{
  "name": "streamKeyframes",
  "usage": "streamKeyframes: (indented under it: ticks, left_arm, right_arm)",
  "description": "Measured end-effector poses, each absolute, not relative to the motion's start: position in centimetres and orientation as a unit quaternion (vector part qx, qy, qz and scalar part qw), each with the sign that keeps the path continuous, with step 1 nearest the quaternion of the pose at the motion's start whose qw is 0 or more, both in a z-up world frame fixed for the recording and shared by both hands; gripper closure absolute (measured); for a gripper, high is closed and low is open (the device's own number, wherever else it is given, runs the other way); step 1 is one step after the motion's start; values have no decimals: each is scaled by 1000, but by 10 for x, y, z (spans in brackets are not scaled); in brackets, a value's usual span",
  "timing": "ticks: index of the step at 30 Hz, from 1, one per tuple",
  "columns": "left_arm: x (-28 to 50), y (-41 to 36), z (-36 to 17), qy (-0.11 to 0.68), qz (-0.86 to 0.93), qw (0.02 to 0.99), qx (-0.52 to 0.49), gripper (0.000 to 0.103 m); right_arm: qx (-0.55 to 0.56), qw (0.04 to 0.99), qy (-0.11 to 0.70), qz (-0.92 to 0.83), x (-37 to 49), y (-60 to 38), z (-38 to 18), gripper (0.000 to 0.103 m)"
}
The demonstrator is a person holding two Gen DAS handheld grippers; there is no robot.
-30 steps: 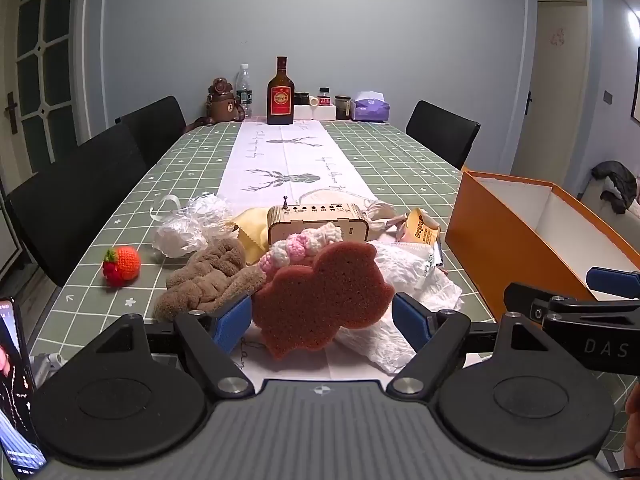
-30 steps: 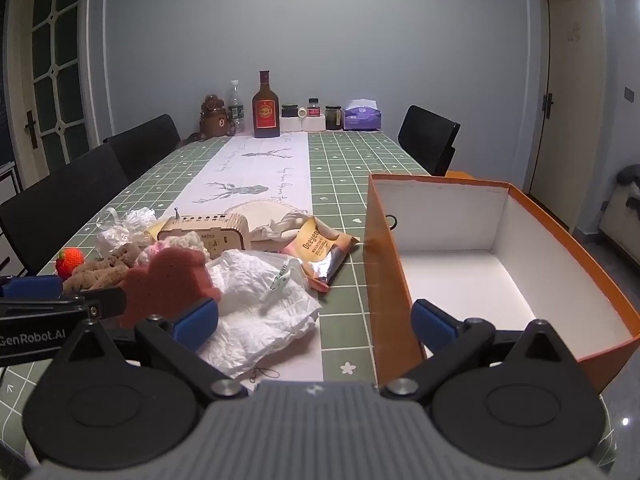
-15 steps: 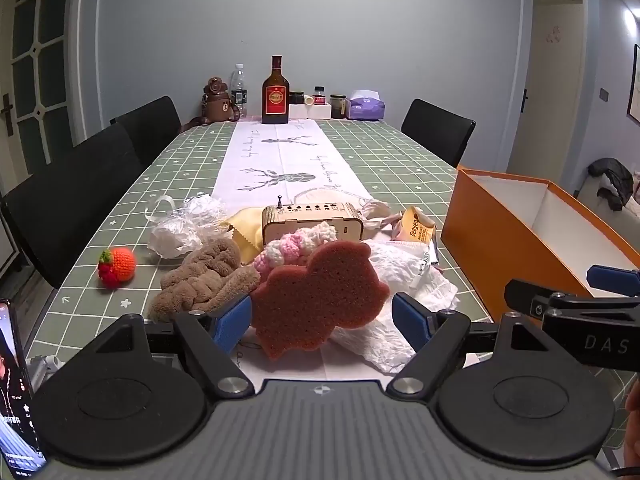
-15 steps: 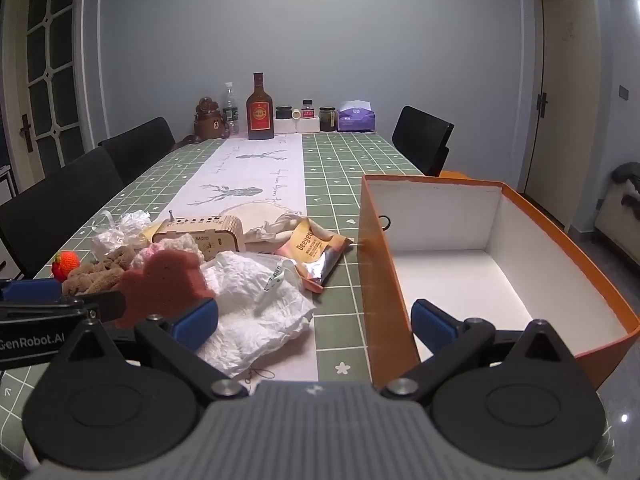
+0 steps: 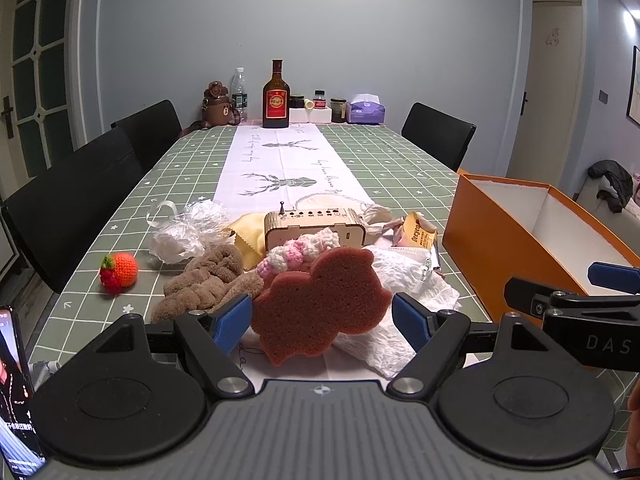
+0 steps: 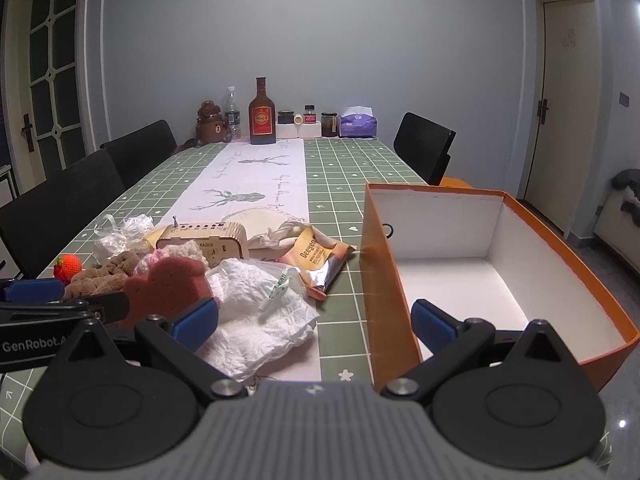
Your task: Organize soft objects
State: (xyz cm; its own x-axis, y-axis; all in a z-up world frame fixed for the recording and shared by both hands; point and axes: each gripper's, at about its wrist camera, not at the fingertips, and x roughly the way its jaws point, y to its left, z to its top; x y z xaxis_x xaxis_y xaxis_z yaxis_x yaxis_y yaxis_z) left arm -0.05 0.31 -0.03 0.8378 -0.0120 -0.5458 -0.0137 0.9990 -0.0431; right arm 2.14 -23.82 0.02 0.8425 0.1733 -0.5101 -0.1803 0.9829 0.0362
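Observation:
A reddish-brown sponge [image 5: 320,304] lies at the near end of the table, between the fingers of my open left gripper [image 5: 322,318]; the pads stand apart from its sides. It also shows in the right wrist view [image 6: 168,286]. Behind it are a brown fuzzy cloth [image 5: 208,280], a pink and white crochet piece [image 5: 296,250] and a crochet strawberry [image 5: 118,271]. My right gripper [image 6: 314,322] is open and empty, straddling the near wall of the orange box [image 6: 384,280]. The box is empty inside.
A wooden radio [image 5: 314,226], a snack packet [image 6: 316,258], crumpled white plastic [image 6: 260,304] and a clear bag [image 5: 182,232] share the pile. Bottles and jars [image 5: 276,100] stand at the far end. Black chairs [image 5: 72,204] line the table. A phone [image 5: 16,396] is at lower left.
Both views have shifted slightly, the cameras tilting a little. The sponge stays between the left fingers and nothing on the table has moved.

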Motion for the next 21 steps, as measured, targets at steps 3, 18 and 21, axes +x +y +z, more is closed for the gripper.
streamKeyframes:
  ticks: [3, 18, 21]
  left_arm:
    - [-1, 3, 2, 283, 2, 959, -26, 10]
    - [0, 4, 2, 287, -9, 958, -27, 10]
    - [2, 7, 2, 287, -13, 957, -31, 10]
  right_arm:
    - [-7, 960, 263, 95, 22, -240, 3, 3]
    - [-5, 960, 265, 89, 21, -238, 1, 3]
    - [-9, 961, 262, 84, 21, -236, 3, 3]
